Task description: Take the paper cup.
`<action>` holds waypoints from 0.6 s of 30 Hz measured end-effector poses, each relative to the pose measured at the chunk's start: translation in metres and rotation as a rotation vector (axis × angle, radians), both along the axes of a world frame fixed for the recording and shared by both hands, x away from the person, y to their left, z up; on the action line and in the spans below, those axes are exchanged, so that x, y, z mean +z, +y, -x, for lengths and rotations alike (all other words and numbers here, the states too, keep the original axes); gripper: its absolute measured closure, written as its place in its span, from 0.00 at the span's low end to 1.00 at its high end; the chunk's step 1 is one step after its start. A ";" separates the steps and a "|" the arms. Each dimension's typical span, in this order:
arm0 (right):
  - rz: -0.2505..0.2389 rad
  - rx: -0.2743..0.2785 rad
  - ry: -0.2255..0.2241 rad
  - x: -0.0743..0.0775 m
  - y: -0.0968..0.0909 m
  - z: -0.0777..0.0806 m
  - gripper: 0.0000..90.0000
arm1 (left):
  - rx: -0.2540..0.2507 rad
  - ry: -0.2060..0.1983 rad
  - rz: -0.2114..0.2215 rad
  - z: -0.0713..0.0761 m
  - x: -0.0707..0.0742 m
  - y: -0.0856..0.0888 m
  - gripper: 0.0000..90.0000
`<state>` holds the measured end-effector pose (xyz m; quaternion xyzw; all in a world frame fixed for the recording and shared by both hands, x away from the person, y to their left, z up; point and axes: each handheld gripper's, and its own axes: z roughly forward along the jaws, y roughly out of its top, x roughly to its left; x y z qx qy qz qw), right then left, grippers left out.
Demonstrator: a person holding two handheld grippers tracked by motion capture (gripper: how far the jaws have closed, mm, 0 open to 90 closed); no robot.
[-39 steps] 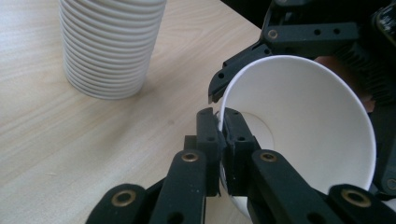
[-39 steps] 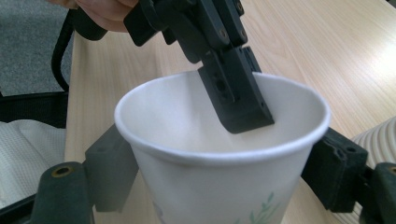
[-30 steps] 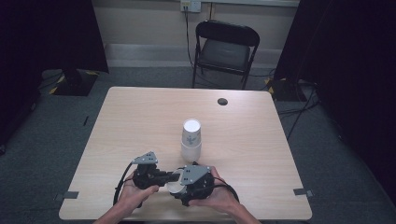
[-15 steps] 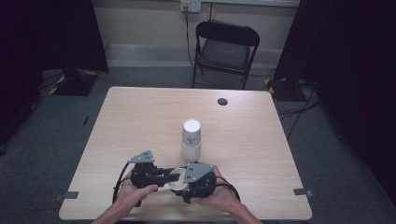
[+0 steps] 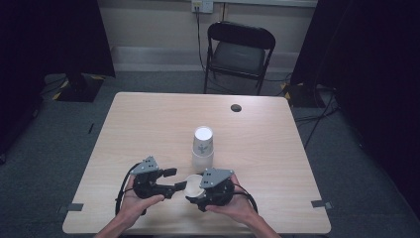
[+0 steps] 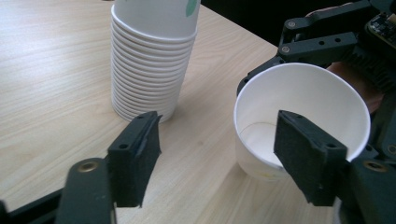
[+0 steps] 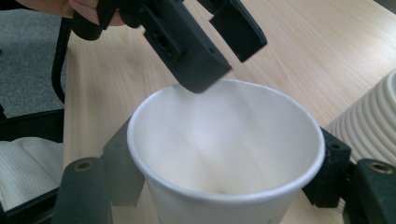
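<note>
- Right gripper view: right hand-held gripper [image 7: 219, 186] clenched on a single white paper cup [image 7: 224, 154], one jaw on each side of its wall, mouth up.
- Left hand-held gripper [image 6: 224, 158]: released; jaws have just been opening. One pad hangs inside the cup's mouth, the other outside over bare wood, neither pressing the rim.
- Cup location: near edge of the counter [image 5: 148, 124], between the two hand-held grippers [image 5: 194, 184], just in front of the stack.
- Stack of paper cups [image 5: 203, 148]: upside down, many nested rims, a green mark on the top cup; stands close beside the held cup, apart from it.
- Handling note, as judgement: the cup looks just passed across. Draw the left jaws straight back clear of the rim; keep the right grip light, since the thin wall would dent; avoid knocking the stack.
- Counter: pale wood grain, a small dark round disc [image 5: 236, 107] near the far edge.
- Room: grey carpet, black folding chair [image 5: 238, 52] beyond the counter, dark curtains either side, wall socket behind.
</note>
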<state>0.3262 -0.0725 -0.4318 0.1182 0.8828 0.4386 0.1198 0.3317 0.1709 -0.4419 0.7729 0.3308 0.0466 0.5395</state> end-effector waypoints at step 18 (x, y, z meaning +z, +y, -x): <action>-0.079 -0.119 0.050 0.007 -0.025 -0.015 0.34 | 0.109 -0.047 -0.073 -0.009 -0.005 0.020 0.18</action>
